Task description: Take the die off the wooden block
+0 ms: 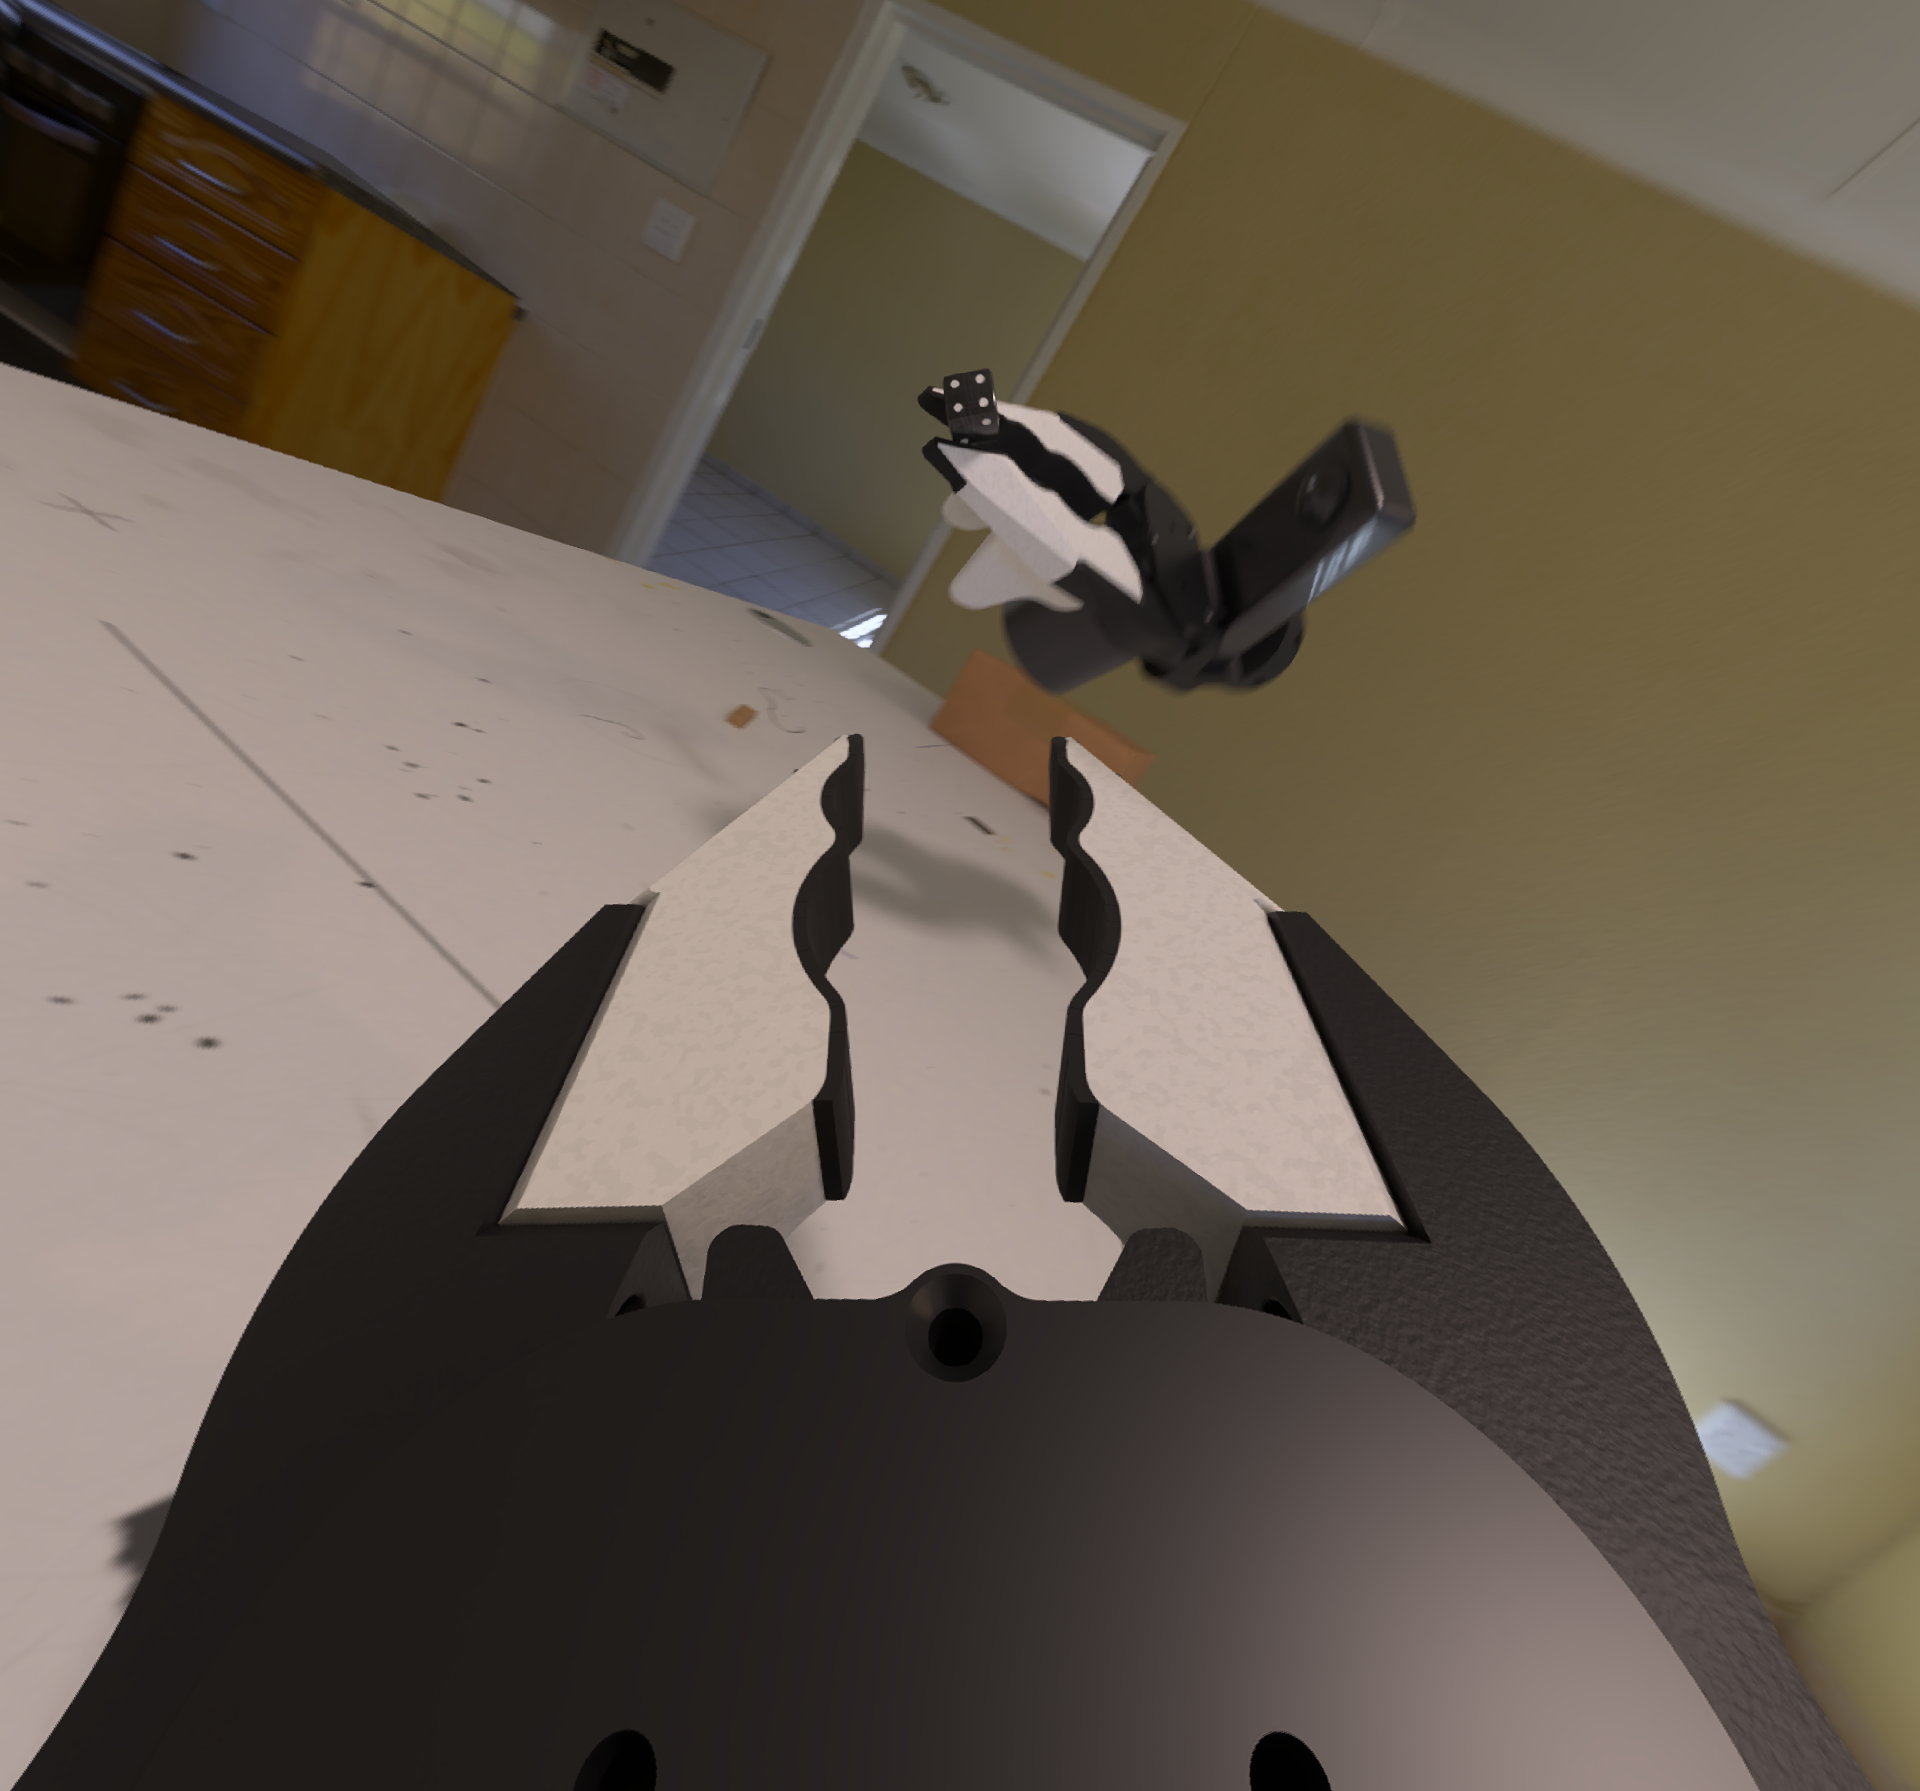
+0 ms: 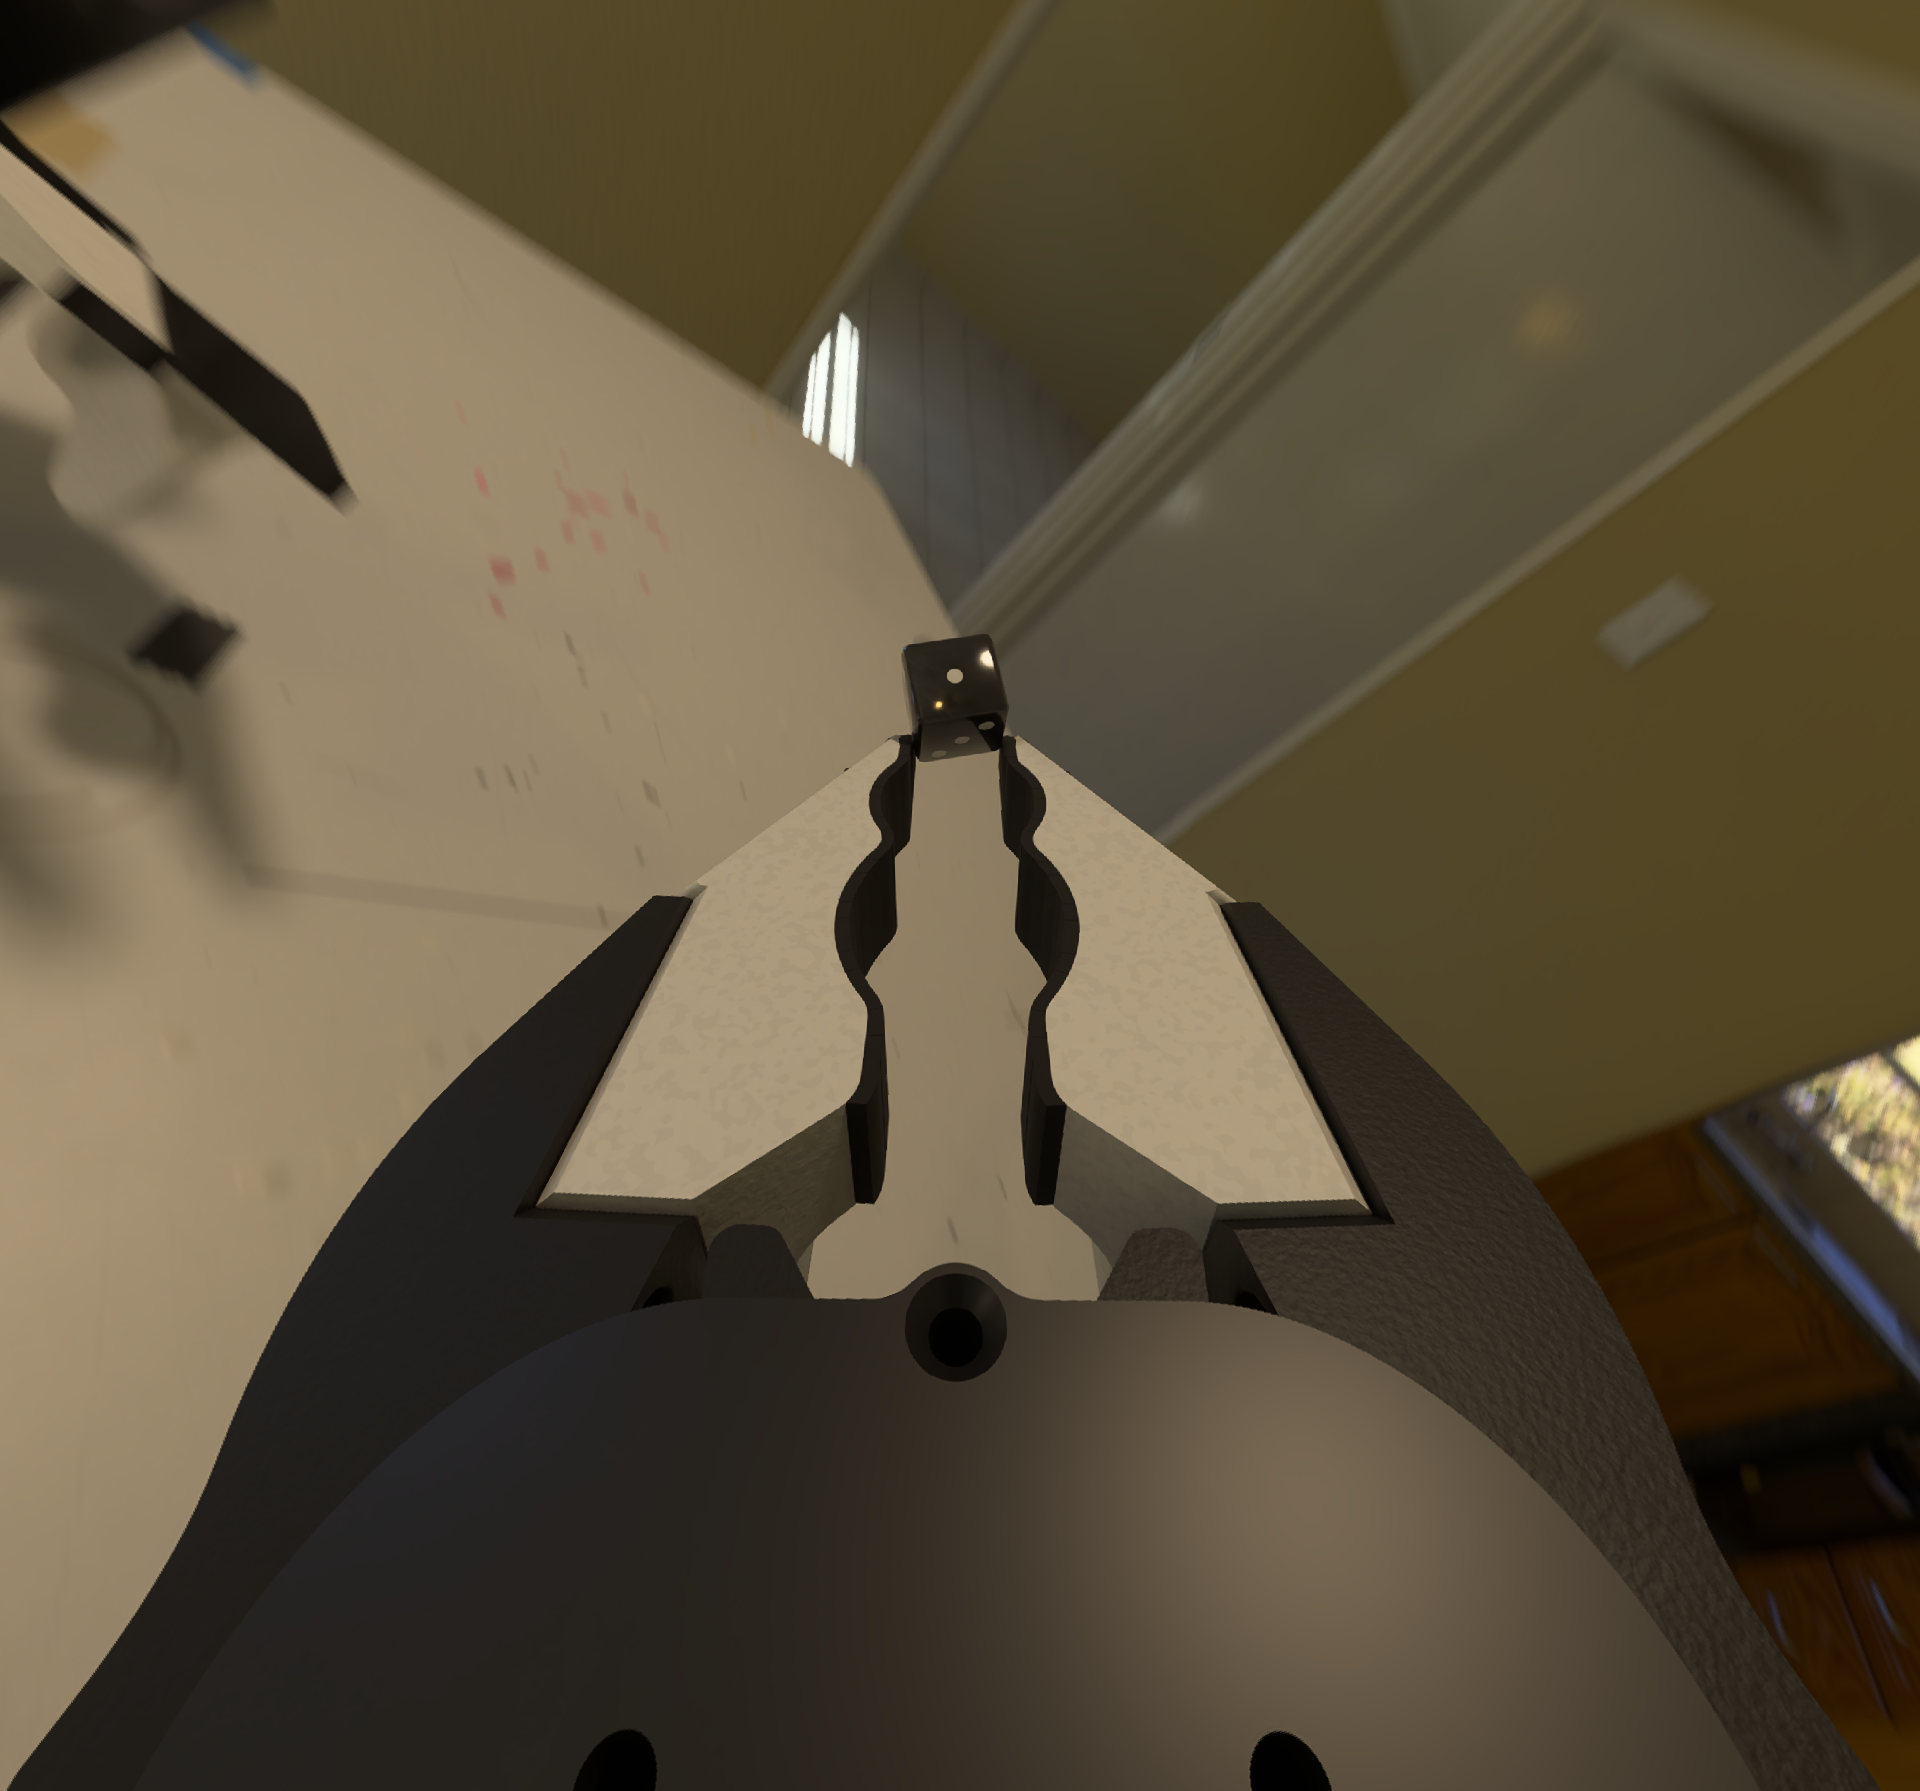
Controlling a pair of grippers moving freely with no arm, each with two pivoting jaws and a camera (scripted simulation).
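Already the black die (image 2: 956, 702) is pinched at the very tips of the right gripper (image 2: 958, 754), whose jaws are clamped on only its lower part, and it is held in the air well above the pale surface (image 1: 312, 754) and clear of the wooden block (image 1: 1023, 739). Because so little of the die is gripped, it could be twisted out or dropped by a quick swing, and might bounce off the surface's edge. The left gripper (image 1: 956, 754) is kept empty, jaws parted, near the block.
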